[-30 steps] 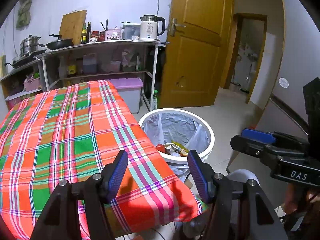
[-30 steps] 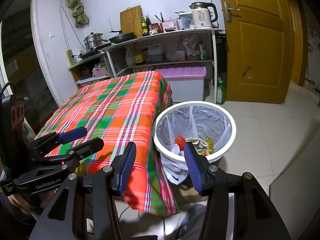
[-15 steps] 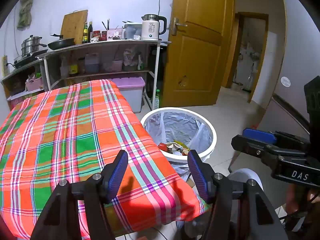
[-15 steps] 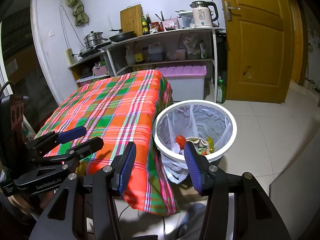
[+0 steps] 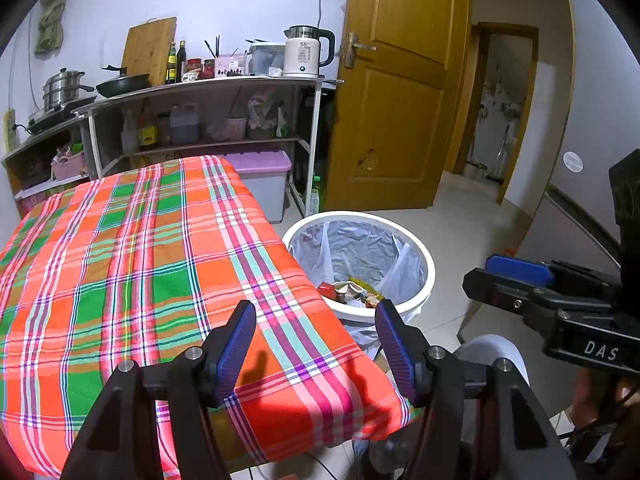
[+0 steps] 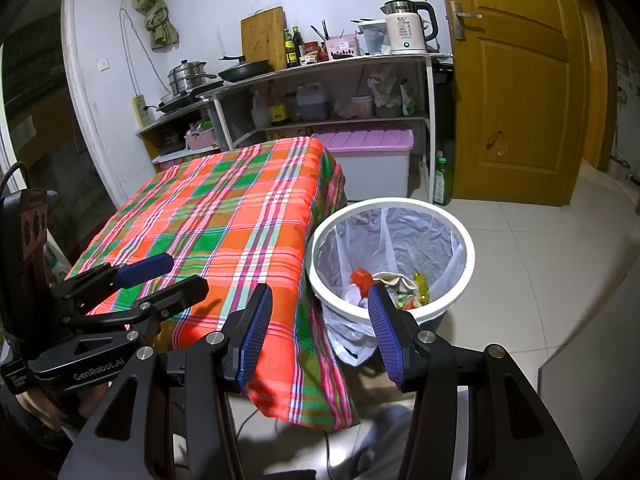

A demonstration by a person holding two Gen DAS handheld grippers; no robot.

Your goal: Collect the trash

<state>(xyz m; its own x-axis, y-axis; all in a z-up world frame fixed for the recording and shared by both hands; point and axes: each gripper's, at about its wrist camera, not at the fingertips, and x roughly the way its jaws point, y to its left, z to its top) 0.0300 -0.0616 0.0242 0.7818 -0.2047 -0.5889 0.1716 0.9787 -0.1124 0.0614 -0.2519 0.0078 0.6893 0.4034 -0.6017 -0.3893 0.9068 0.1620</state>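
- Right now the counter under its orange, green and pink plaid cloth (image 5: 132, 264) runs from the near corner back toward a grey metal shelf rack (image 6: 320, 92) at the wall; its cloth top is bare.
- Just beside the counter's right edge stands a round white plastic bin lined with a translucent bag (image 6: 460, 240); the cloth's hanging side nearly touches the rim.
- Trash, a red piece, crumpled paper and yellow-green wrappers (image 6: 394, 284), lies at the bottom of that bin.
- Beyond the bin the pale tiled floor (image 6: 540, 248) lies open up to a shut brown wooden door (image 6: 516, 92).
- A clear storage box with a purple lid (image 5: 264, 176) sits under the rack, behind the counter's far end.
- Left gripper (image 5: 316, 344) hovers over the counter's near right corner, level, its blue ribbed fingers (image 5: 236, 344) spread wide with nothing between them.
- Right gripper (image 6: 320, 332) hangs off the counter's near corner, aimed toward the bin, its fingers (image 6: 384, 332) likewise spread and holding nothing.
- Each gripper shows at the other camera's edge, side by side and apart.
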